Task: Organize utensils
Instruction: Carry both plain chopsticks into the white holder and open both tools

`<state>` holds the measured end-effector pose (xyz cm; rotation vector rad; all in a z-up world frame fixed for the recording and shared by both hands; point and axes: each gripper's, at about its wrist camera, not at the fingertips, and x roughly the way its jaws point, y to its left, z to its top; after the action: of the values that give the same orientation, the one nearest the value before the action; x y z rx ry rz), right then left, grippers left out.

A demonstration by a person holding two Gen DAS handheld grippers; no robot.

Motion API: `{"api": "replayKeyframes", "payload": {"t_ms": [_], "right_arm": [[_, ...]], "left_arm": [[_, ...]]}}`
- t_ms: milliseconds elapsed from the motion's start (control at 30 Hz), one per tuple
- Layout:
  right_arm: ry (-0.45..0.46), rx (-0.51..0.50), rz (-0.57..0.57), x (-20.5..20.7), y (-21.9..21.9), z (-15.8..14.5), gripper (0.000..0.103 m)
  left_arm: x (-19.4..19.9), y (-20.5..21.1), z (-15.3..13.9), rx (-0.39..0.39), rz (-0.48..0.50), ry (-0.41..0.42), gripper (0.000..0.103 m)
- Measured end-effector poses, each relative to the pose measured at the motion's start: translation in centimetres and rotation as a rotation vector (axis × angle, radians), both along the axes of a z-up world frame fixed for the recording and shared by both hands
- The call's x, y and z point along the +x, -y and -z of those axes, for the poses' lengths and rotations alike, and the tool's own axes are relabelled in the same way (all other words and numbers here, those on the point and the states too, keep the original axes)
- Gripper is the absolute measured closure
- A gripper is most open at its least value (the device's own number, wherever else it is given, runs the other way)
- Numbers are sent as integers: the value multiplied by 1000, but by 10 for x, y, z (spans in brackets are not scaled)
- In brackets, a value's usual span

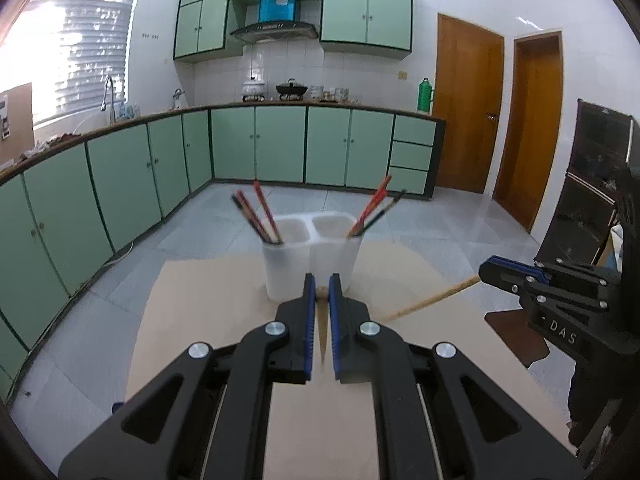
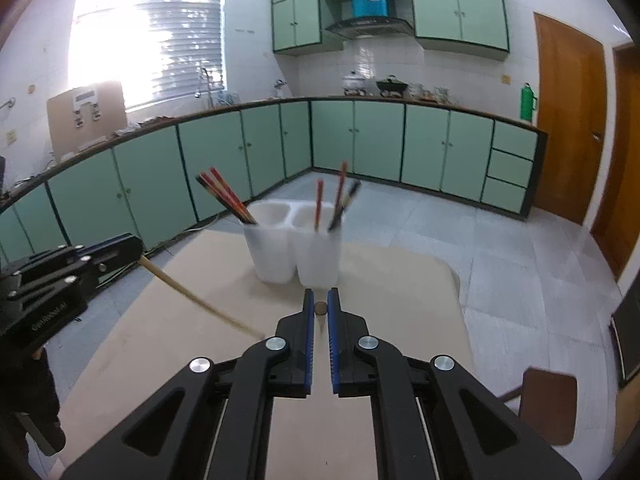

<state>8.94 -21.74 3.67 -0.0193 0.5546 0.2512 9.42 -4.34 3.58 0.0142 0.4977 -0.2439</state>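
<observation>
Stood on a pale table (image 1: 208,320), well out in a kitchen of green cabinets (image 1: 280,144). Carried, toward its far middle, a white holder (image 1: 308,256) with side-by-side cups, placed within easy reach of both hands. Held red and dark chopsticks (image 1: 256,216) in the left cup, leaning left, and more chopsticks (image 1: 372,210) in the right cup, leaning right; sorted by cup, apparently.

Hovered just near of the holder: the left gripper (image 1: 322,292), jaws drawn narrow and clamped on a light wooden chopstick (image 1: 322,320), seen end-on and lengthwise between the blue pads. Pointed forward at the holder, probably so as to tip the stick upright over a cup.

Hovered alongside to the right: the right gripper (image 2: 320,304), jaws likewise narrow, pinching a second wooden chopstick (image 2: 320,309), its round end showing between the tips. Gripped near one end in both cases, judging from the left wrist view, where the right hand's stick (image 1: 432,300) slanted long and free down toward the table, likely to leave plenty of length for dropping in.

Blurred slightly throughout; which cup was intended, impossible to say.
</observation>
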Motion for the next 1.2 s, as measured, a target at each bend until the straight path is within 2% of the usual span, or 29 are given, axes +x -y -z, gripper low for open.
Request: {"api": "replayKeyframes", "payload": {"t_ms": [200, 400, 633, 833, 1000, 1200], "right_arm": [[3, -2, -62, 18, -9, -26, 97], [25, 48, -132, 30, -14, -59, 97], [136, 64, -148, 52, -22, -116, 97], [199, 66, -125, 90, -27, -151, 97], [185, 34, -83, 129, -31, -145, 97], [97, 35, -51, 175, -30, -101, 97]], "left_arm": [[10, 1, -18, -24, 45, 9, 97], [15, -2, -41, -50, 78, 46, 97], [30, 3, -88, -23, 76, 172, 97], [66, 14, -122, -2, 47, 272, 97], [107, 20, -119, 7, 23, 273, 97], [157, 23, -86, 8, 5, 207, 97]]}}
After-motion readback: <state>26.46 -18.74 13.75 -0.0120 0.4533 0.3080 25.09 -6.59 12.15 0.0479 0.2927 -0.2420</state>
